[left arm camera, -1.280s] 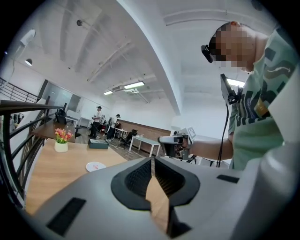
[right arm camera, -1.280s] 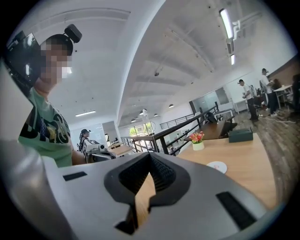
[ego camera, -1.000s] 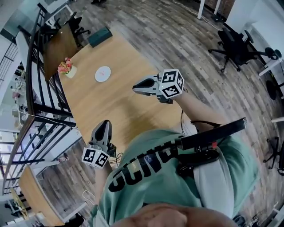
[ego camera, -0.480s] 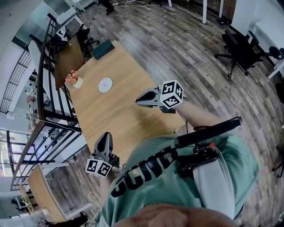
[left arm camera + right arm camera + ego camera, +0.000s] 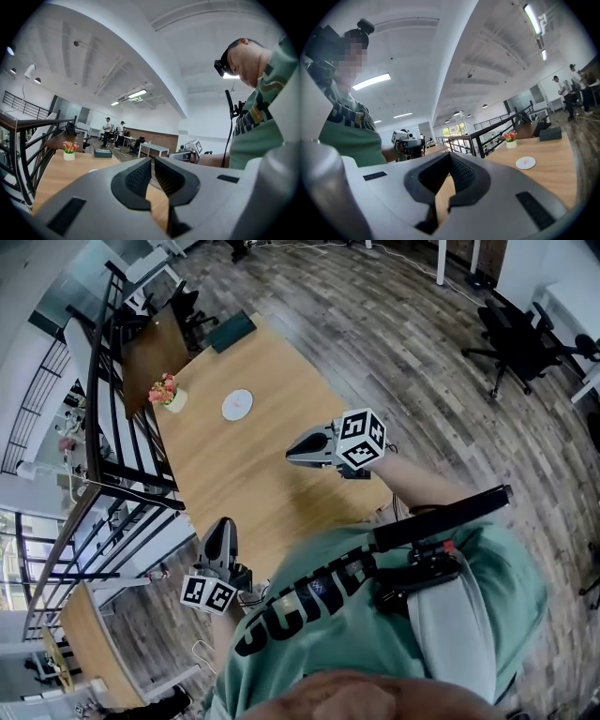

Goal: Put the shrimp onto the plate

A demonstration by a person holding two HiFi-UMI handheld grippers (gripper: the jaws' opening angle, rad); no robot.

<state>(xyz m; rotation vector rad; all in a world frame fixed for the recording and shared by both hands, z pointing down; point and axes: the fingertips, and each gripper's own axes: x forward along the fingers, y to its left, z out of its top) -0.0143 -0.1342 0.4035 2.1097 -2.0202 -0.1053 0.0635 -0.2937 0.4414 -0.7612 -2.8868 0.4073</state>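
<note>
A small white plate point(image 5: 237, 404) lies far up the long wooden table point(image 5: 244, 474), and something faint and pink shows on it point(image 5: 526, 162); I cannot tell whether that is the shrimp. My right gripper point(image 5: 289, 451) hovers over the table's near half, pointing left, with its jaws shut and empty point(image 5: 450, 154). My left gripper point(image 5: 222, 522) is held beyond the table's left edge near the person's body. Its jaws are closed with nothing between them point(image 5: 153, 160). Both grippers are well short of the plate.
A pot of pink flowers point(image 5: 165, 393) stands at the table's left edge beyond the plate, and a dark box point(image 5: 232, 331) lies at the far end. A black railing point(image 5: 122, 474) runs along the table's left side. Office chairs point(image 5: 516, 343) stand to the right.
The table, plate and flowers have slid a little right and down in the head view. Both grippers have shifted only slightly and remain shut.
</note>
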